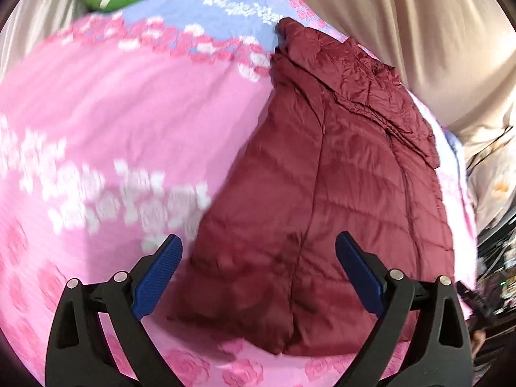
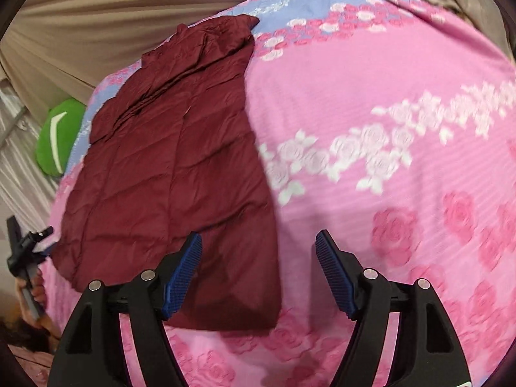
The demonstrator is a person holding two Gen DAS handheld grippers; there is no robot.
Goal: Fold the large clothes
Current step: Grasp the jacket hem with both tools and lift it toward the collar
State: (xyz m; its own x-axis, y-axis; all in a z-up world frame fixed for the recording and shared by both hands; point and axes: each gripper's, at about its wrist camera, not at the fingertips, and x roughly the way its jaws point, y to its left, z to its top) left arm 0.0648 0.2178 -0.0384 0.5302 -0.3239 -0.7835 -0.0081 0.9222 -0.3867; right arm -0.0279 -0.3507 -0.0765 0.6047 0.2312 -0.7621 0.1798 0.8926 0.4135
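Both claws up and empty over the folded maroon quilted puffer jacket [image 1: 322,200].

Far left in the right view, a green cushion with a white stripe [image 2: 58,138] sits off the bed's edge beside the jacket, which lies in a long panel on the pink rose-patterned bedspread [image 2: 371,96], beige curtain [image 1: 403,16] behind. The left gripper [image 1: 258,254] gapes wide, gripping nothing, above the jacket's near hem. The right gripper [image 2: 258,251] is wide too, empty, at the jacket's right corner.
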